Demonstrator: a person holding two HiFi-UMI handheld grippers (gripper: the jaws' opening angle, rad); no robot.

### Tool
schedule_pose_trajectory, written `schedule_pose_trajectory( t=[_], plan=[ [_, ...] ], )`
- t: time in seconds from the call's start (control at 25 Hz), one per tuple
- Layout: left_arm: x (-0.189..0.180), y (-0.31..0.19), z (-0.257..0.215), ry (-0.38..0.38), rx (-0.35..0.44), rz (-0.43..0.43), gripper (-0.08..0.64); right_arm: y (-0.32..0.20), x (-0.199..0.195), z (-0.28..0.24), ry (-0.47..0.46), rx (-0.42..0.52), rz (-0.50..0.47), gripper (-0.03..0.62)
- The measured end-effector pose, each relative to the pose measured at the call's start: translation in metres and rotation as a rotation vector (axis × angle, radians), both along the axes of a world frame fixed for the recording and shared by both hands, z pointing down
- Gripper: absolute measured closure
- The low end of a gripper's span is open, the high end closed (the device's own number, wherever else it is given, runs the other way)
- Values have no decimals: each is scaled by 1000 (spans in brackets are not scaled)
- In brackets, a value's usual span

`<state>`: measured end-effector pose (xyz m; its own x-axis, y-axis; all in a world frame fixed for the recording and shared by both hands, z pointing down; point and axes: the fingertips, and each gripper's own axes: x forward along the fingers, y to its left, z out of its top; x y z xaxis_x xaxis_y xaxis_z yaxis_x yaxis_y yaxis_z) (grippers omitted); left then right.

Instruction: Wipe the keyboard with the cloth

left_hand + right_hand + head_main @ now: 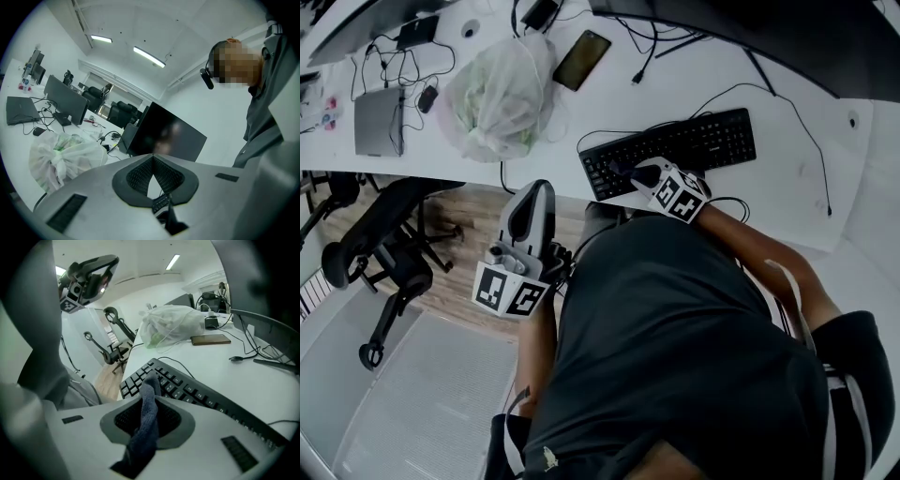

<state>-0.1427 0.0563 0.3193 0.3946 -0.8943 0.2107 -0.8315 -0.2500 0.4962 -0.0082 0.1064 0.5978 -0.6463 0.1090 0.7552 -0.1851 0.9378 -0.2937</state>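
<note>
The black keyboard (670, 150) lies on the white desk (787, 178) in front of the person. My right gripper (645, 174) hovers over the keyboard's left end, shut on a dark blue cloth (146, 416). In the right gripper view the cloth hangs out past the jaws and its tip rests on the keys of the keyboard (197, 392). My left gripper (525, 217) is held off the desk's near edge, above the floor, shut with nothing in it. It appears raised at the upper left as the left gripper (89, 272) in the right gripper view.
A white plastic bag (497, 94) sits left of the keyboard, with a phone (581, 59) behind it and a closed laptop (378, 120) further left. Cables run across the desk. A dark monitor (164, 138) stands behind. An office chair (384, 253) is at the lower left.
</note>
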Motion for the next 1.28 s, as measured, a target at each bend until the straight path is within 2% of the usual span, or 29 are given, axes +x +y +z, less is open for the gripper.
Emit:
schedule_pose_trajectory(
  t=[0.12,0.28,0.36,0.48,0.64,0.8,0.96,1.08,1.16,1.28],
  plan=[
    [-1,0,2,4,-3,0,555,-3,-2,-1,7,-37,-20,528],
    [-1,-1,2,7,4,1,555,-14,-17,-2,22,-26,26,528],
    [-3,1,2,8,2,-5,555,9,-22,-2,31,-88,-18,528],
    [-8,4,4,11,-3,-18,555,47,-23,0,47,-239,-86,528],
    [-11,6,9,18,-8,-26,555,39,-28,2,48,-217,-105,528],
    [-9,4,11,30,-11,-23,555,43,-40,6,75,-201,-194,528],
    [-8,2,13,37,-10,-22,555,60,-52,2,85,-206,-353,528],
    [-10,0,16,40,-18,-29,555,72,-55,7,134,-212,-456,528],
    [-12,0,19,43,-24,-35,555,68,-55,9,153,-226,-452,528],
    [-14,-2,25,51,-39,-46,555,47,-58,7,130,-248,-324,528]
  ],
)
